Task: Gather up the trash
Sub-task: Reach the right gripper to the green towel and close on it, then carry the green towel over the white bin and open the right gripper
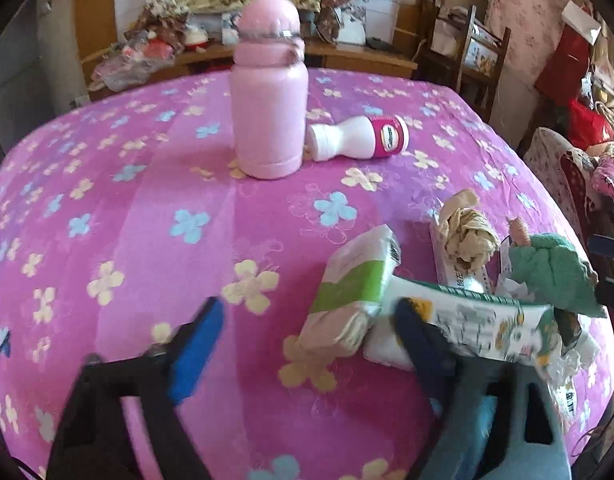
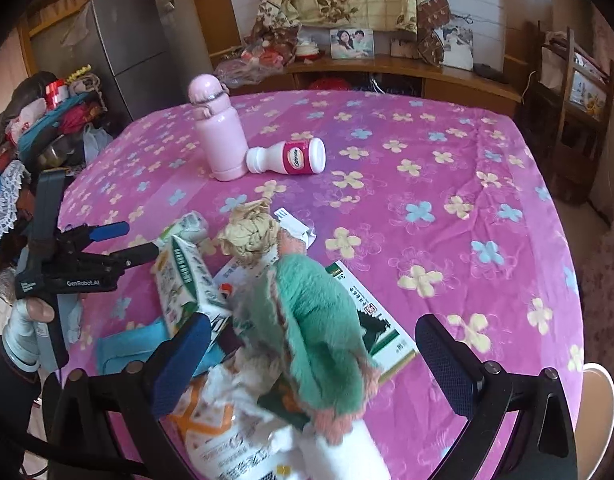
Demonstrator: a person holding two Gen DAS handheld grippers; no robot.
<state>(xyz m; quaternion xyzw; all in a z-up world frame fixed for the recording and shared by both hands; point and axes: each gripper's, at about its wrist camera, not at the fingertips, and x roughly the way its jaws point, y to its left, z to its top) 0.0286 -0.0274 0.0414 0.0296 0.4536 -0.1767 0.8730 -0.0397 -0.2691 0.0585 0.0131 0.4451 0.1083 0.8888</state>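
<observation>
A: Nearest you, your right claw (image 2: 311, 354) stands wide open over the heap, gripping nothing. A green plush (image 2: 315, 320) lies between its fingers, but the pads are clear of it.

B: And my left?

A: Your left claw (image 1: 307, 340) is open too, partly spread, holding nothing. A green-and-white carton (image 1: 359, 284) sits just inside its right finger, and a printed box (image 1: 479, 320) lies across that finger's tip; I cannot tell whether they touch.

B: Where is the trash?

A: Mostly bunched at the near edge of the pink flowered tabletop (image 2: 467, 208): the carton, flat boxes, a white wrapper (image 2: 227, 432) under your right claw, and a crumpled paper ball (image 2: 249, 232) just behind them. Farther back, a small white bottle (image 2: 287, 156) lies on its side against the upright pink flask (image 2: 219, 136), well apart from the heap.

B: Which step am I at?

A: Reaching for a first piece, I judge. Next, centre the left claw on the carton, lower, then close. The flask and plush look like keepers, so leave them.
</observation>
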